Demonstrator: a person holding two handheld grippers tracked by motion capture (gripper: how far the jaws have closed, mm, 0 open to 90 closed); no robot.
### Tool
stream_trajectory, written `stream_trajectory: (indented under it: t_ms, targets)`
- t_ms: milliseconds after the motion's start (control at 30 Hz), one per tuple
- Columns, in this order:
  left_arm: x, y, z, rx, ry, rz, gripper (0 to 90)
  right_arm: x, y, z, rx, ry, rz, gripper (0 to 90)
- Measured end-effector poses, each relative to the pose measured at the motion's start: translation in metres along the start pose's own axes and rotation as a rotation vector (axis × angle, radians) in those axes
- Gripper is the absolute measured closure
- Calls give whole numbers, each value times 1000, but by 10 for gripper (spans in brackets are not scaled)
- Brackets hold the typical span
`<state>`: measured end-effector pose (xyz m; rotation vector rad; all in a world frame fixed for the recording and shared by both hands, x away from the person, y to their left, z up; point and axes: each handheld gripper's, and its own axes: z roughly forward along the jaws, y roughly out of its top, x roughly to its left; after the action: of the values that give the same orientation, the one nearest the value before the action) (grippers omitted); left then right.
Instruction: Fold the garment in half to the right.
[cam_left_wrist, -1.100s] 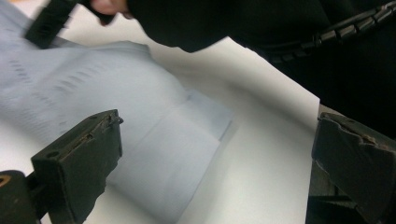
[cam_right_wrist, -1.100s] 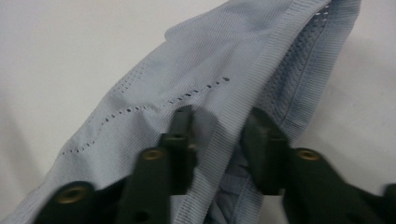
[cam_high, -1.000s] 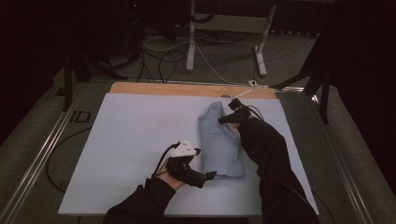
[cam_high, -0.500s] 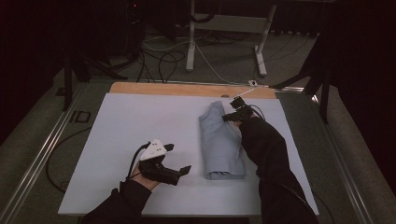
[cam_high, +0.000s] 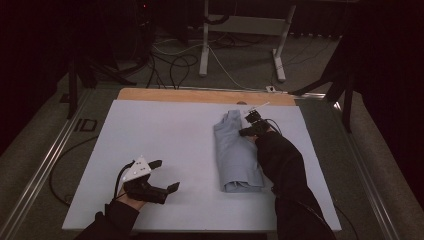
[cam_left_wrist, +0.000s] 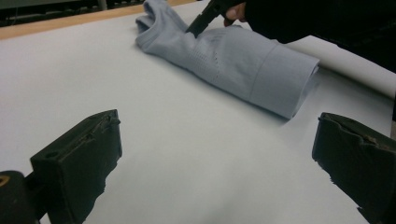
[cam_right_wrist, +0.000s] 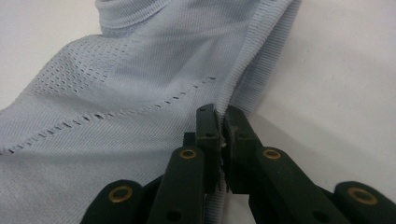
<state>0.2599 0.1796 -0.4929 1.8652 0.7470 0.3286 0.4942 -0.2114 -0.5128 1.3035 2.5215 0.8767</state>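
On the white table (cam_high: 165, 130), folded shirt's (cam_right_wrist: 116, 116) ribbed edge pinched between right gripper's (cam_right_wrist: 223, 122) jaws.

Dim room with the white table (cam_high: 165, 130) lit from above; close views slightly soft.

Black hand-held gripper (cam_high: 159, 176) — white three-cornered top plate, black cable; brass-ringed screws; black sleeves (cam_high: 284, 165).

So the table (cam_high: 165, 130) has a pale, whitish top with a strip of bare wood along the far edge. Lying right on it is a folded light-blue shirt (cam_high: 235, 150), right of centre, running lengthwise, collar end farthest away.
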Motion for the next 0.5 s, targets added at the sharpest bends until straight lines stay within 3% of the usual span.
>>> stream_trajectory:
  t_ms: [267, 500]
  targets:
    - [9, -21, -15, -23, 28, -14, 16, 4, 1, 0, -3, -28, -18, 843]
    - [12, -29, -26, -24, 37, 15, 16, 10, 5, -9, -43, -14, -26, 610]
